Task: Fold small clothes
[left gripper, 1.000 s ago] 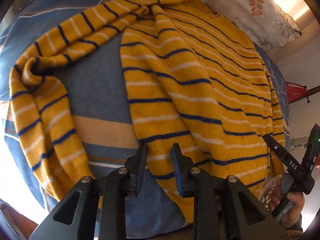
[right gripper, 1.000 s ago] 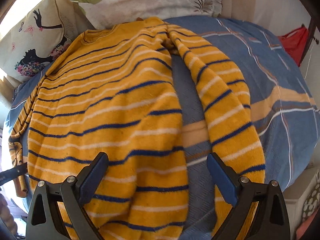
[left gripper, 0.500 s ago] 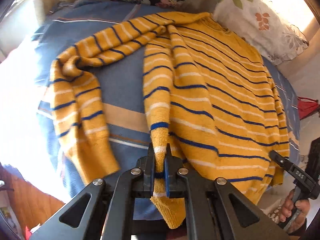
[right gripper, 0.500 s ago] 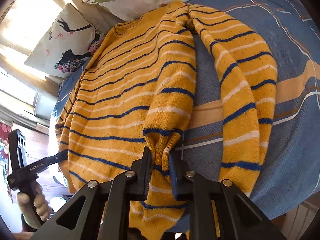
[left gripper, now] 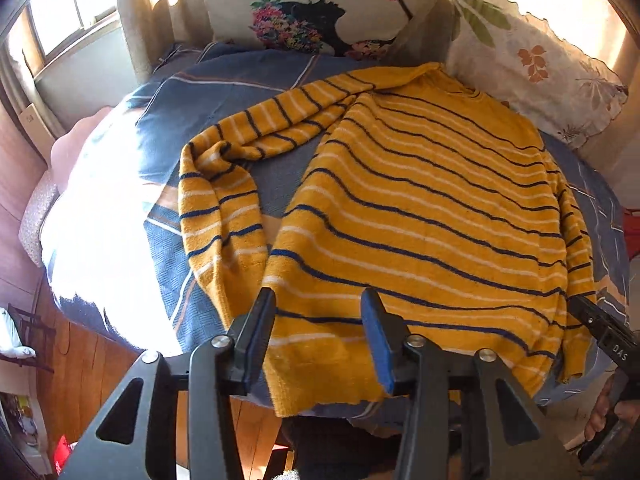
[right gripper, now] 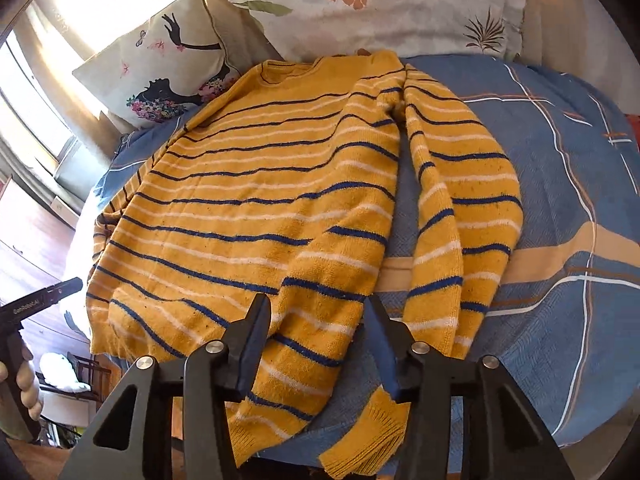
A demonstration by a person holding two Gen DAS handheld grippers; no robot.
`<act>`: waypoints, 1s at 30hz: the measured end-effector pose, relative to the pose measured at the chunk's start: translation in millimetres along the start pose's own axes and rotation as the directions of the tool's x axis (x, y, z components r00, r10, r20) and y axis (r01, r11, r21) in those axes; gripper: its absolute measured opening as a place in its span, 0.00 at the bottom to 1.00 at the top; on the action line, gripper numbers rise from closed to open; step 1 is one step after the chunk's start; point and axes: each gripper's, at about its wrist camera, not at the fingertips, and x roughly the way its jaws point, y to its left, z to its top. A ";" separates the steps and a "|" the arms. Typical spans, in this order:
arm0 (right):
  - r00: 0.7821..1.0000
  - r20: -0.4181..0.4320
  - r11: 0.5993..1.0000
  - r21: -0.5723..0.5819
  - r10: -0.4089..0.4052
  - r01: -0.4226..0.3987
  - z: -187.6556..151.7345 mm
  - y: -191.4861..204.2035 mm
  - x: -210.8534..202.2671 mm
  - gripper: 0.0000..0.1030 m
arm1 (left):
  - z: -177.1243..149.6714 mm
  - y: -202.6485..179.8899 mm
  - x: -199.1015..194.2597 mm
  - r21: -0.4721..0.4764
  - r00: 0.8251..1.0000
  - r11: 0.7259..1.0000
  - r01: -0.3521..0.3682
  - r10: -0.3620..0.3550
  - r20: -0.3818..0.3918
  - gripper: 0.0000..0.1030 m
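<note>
A yellow sweater with blue and white stripes lies flat on the bed, neck toward the pillows; it also shows in the right wrist view. One sleeve bends down its left side, the other sleeve runs down its right side with the cuff over the bed edge. My left gripper is open and empty above the hem's left corner. My right gripper is open and empty above the hem's right corner.
The bed has a blue checked cover. A leaf-print pillow and a cushion with a dark figure stand at the head. A wooden floor lies below the bed edge. A window is at the far left.
Both grippers were shut on the sweater's hem half a second ago, lifting it. Now both are open, pulled back and higher, and the hem lies flat on the bed.
</note>
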 end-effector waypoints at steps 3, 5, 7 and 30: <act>1.000 -0.009 0.999 -0.047 -0.016 0.016 3.7 5.1 2.7 0.53 | 4.2 -31.8 -4.7 0.059 0.999 0.998 0.003 -0.005 0.040 0.57; 1.000 -0.008 0.996 -0.079 -0.029 0.028 7.4 8.5 2.6 0.54 | 7.0 -51.6 -2.6 0.104 0.998 0.994 -0.024 0.018 0.053 0.57; 0.999 0.001 0.994 -0.107 -0.035 0.035 10.6 13.7 2.3 0.57 | 8.8 -65.7 0.6 0.127 0.998 0.991 -0.033 0.026 0.055 0.57; 0.996 0.029 0.981 -0.174 -0.085 0.089 17.3 24.5 8.1 0.66 | 8.9 -87.1 18.9 0.162 0.999 0.985 -0.052 0.053 -0.006 0.57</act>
